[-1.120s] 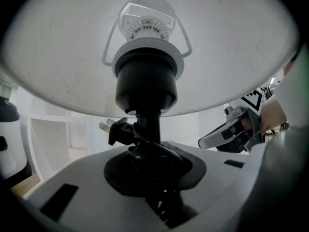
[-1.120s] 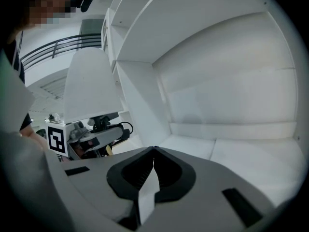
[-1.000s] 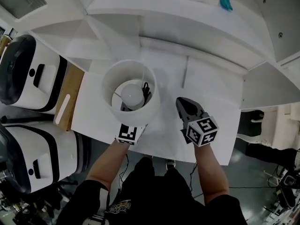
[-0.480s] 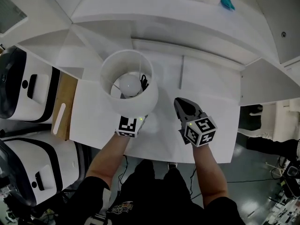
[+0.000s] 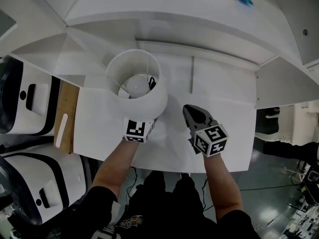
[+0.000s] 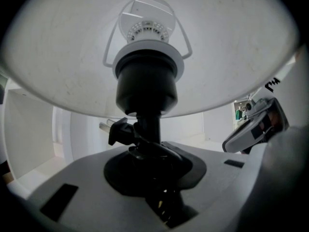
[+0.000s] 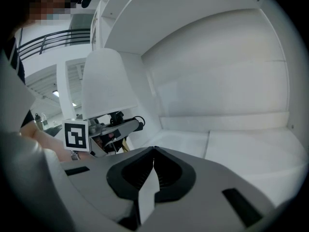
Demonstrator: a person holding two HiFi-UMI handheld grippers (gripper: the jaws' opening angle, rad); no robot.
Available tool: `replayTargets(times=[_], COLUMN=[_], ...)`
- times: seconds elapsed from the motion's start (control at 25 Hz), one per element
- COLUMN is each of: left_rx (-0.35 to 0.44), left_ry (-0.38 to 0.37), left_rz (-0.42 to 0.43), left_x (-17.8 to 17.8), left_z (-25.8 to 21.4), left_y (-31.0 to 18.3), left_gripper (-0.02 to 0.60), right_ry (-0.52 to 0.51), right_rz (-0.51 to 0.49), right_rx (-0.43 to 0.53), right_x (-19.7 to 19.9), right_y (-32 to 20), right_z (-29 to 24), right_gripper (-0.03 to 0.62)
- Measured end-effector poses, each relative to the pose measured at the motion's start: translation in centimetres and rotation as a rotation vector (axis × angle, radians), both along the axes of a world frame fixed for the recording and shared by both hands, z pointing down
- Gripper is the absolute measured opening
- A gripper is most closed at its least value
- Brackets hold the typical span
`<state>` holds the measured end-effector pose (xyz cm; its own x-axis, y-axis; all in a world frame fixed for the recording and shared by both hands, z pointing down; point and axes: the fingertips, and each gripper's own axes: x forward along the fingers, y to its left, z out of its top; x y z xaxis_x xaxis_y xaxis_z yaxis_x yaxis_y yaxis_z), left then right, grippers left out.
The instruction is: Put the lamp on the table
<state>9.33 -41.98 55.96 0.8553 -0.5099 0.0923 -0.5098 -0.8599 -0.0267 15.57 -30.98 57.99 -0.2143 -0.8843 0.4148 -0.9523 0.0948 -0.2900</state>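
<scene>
One wide white desk fills the middle of the head view, and most of its top lies bare. The lamp is over the back left part of that desk, upright, with its white shade open toward the camera and the bulb showing inside.

The left gripper reaches in under the shade. Its jaws stand partly apart and are clamped on the black stem just below the socket, so the lamp is in hand and not released. No view shows whether the lamp's foot touches the desk top.

The right gripper rests beside the lamp, near the desk's middle, with its jaws closed together and nothing between them.

The black plug sticks out loose beside the stem.

My judgement is that the carry is nearly done. Setting the lamp down and letting go of it remain.
</scene>
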Motion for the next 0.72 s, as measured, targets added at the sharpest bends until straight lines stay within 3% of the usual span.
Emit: replayTargets(times=[0.72], left_rx=[0.044], left_ry=[0.030], left_rz=[-0.022], left_x=[0.2], left_z=[-0.3], left_y=[-0.3], left_gripper=[0.104], right_ry=[-0.032], right_rz=[-0.021], right_rx=[-0.019], right_x=[-0.4], right_y=[0.0], right_z=[1.2], right_gripper=[0.025])
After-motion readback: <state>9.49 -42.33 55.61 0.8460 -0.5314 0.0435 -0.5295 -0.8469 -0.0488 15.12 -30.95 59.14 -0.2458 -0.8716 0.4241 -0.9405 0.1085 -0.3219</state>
